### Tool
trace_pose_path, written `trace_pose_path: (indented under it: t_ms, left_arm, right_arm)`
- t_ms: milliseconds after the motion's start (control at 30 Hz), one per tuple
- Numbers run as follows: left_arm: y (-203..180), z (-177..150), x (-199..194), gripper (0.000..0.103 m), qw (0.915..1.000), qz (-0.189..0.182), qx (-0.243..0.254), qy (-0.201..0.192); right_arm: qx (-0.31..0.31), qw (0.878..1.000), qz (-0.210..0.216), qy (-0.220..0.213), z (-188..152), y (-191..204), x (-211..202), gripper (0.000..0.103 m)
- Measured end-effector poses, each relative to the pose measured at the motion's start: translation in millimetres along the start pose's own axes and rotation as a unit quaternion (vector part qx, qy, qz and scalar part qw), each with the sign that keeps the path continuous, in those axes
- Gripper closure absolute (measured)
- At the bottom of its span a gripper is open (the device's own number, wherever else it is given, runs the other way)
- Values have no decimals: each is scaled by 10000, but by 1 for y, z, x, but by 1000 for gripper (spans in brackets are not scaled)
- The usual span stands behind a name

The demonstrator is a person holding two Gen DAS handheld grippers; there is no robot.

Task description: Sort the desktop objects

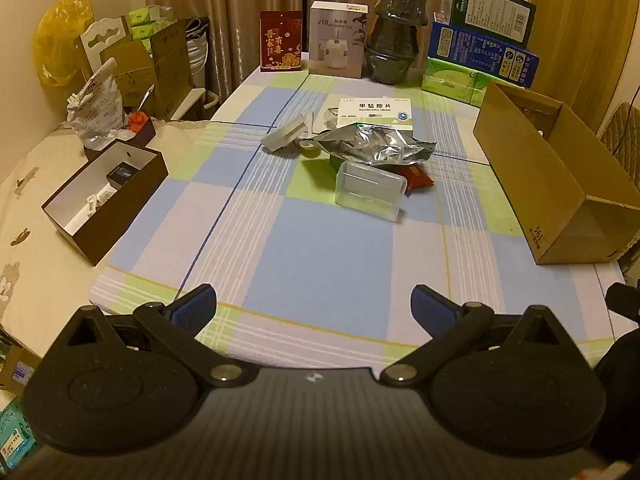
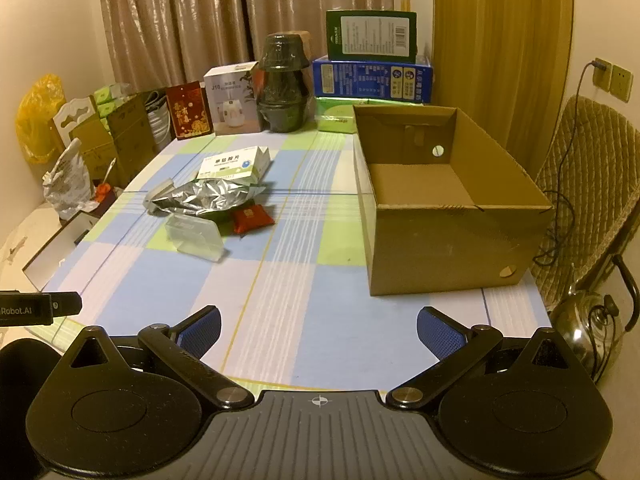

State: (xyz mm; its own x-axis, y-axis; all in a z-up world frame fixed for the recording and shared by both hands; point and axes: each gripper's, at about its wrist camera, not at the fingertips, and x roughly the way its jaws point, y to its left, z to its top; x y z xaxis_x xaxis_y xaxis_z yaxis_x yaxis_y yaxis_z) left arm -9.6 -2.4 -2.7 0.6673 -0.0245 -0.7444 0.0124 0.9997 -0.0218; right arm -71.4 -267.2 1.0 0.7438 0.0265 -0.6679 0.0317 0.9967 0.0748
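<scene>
Two views show the start of sorting. From the left wrist, the left gripper [image 1: 314, 304] hovers released above the desk [image 1: 312, 264]; a clear plastic case [image 1: 370, 191] lies at twelve o'clock, touching the foil pouch [image 1: 376, 145] behind it. From the right wrist, the right gripper [image 2: 318, 326] is spread, empty, the cardboard box [image 2: 448, 236] at one o'clock. That case looks light, stiff and slick: pinch its short edges.
</scene>
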Motion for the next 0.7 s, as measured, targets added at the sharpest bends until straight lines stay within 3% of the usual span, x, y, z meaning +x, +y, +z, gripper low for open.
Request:
trace_pose_path:
  t_ms: [700]
  left_arm:
    - [0,4,-2,1,10000,-12,31,25]
  right_arm:
    - [42,10000,54,20,3,1,1,2]
